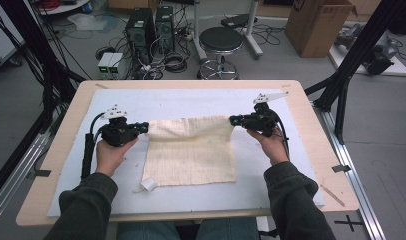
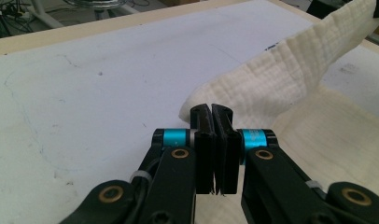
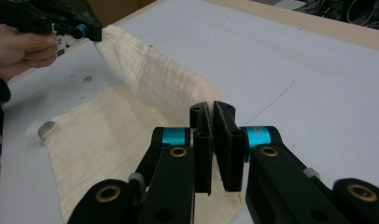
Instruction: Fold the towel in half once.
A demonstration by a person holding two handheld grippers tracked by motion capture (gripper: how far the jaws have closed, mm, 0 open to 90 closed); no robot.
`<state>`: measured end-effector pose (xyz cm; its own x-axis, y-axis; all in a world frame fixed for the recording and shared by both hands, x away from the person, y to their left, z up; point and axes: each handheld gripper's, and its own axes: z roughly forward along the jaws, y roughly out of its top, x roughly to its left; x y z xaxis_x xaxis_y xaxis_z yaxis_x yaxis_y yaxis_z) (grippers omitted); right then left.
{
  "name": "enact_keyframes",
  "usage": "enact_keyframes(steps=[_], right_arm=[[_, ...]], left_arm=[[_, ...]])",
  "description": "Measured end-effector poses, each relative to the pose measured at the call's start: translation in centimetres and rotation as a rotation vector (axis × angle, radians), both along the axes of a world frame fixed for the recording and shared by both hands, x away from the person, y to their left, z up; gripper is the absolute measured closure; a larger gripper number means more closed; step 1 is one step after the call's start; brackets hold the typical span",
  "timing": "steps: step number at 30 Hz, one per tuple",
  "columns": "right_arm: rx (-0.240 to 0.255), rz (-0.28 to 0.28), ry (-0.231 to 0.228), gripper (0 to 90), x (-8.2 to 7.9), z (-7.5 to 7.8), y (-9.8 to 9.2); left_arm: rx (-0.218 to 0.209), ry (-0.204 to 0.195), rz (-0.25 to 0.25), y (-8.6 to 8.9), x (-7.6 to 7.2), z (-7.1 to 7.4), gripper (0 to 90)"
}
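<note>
Left claw (image 1: 142, 127) is clamped tight on the far left corner of the cream cloth (image 1: 191, 152), and the right claw (image 1: 236, 120) is pinched shut on the far right corner, so both hands have the far edge lifted off the table while the near part of the cloth lies flat on the white mat (image 1: 281, 175). In the left gripper view the two black jaws stand pressed together with the cloth (image 2: 281, 79) rising away from them to the right, and the right gripper view shows the same: jaws closed on the fabric (image 3: 150, 79), the raised edge running off to the left claw (image 3: 87, 31) in the person's left hand (image 3: 19, 49). A small white tag (image 1: 148, 184) sits at the near left corner. This looks like the middle of a fold: far edge gripped and raised, not yet carried over. The next move, by my reading, calls for both hands to travel together toward the near edge, keeping the cloth taut between them, and to lay the far corners squarely on the near ones before letting go.
</note>
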<state>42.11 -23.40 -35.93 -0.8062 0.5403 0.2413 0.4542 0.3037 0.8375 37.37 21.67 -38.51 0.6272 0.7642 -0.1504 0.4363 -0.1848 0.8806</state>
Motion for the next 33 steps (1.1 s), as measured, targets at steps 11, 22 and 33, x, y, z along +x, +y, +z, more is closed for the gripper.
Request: enact_keyframes(steps=[11,22,33], right_arm=[[-0.011,0.039,-0.001,85.8,-1.3,-0.4,0.3],[-0.023,0.056,0.021,85.9,-2.4,-1.8,0.1],[-0.043,0.065,0.034,85.9,-3.6,-3.0,-0.2]], left_arm=[[0.032,-0.023,-0.048,-0.7,-1.3,0.2,87.5],[0.029,-0.002,-0.052,0.0,-3.0,-1.3,87.5],[0.048,0.006,-0.073,0.0,-4.3,-2.5,87.4]])
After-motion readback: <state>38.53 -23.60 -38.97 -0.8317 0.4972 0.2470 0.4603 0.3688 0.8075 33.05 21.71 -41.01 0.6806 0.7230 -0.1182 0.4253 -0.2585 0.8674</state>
